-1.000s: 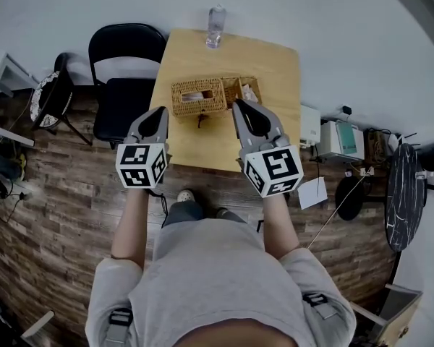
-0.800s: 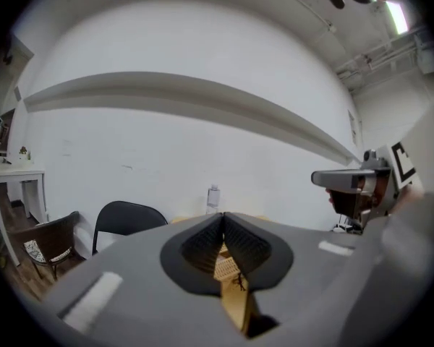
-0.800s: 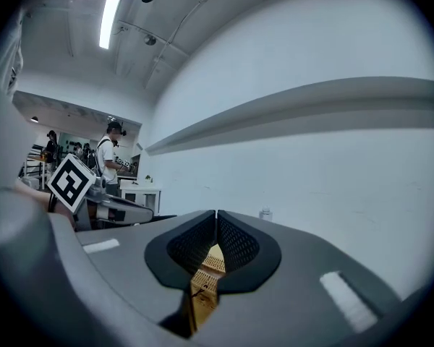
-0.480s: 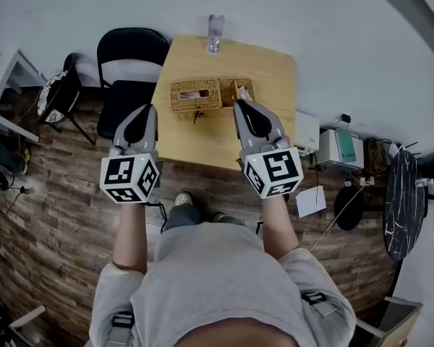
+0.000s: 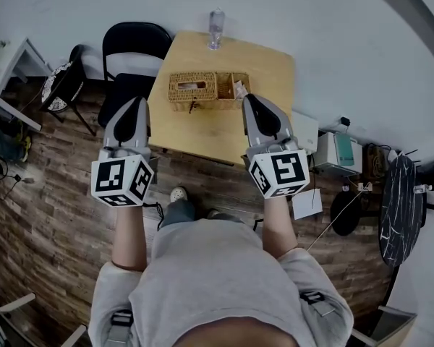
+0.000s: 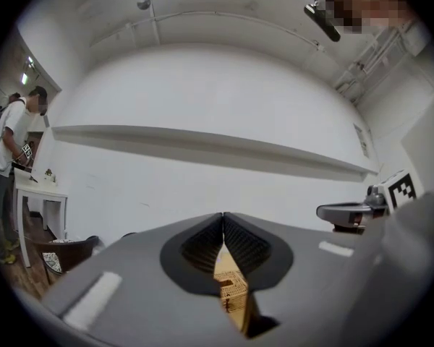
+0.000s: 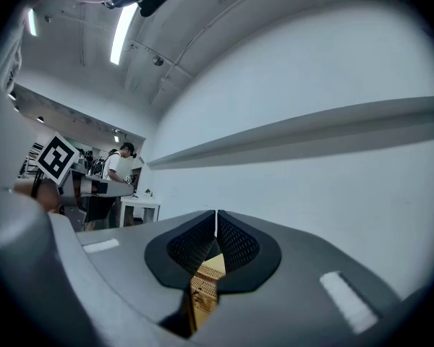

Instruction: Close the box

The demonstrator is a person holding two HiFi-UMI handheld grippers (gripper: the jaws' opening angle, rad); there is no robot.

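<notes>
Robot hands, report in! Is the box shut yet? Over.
Left gripper shut, empty. Right gripper shut, empty. Box looks open, untouched. Nothing in the way; bottle behind it.

The box (image 5: 193,92) is set on the bench (image 5: 217,132), in its far half and left of centre. A bottle (image 5: 215,29) is stood behind it at the far edge. A chair (image 5: 130,56) is placed left of the bench, with a second chair (image 5: 60,85) further left. The left gripper (image 5: 134,105) and the right gripper (image 5: 254,101) are held nearer than the box, one to each side, apart from it.
</notes>
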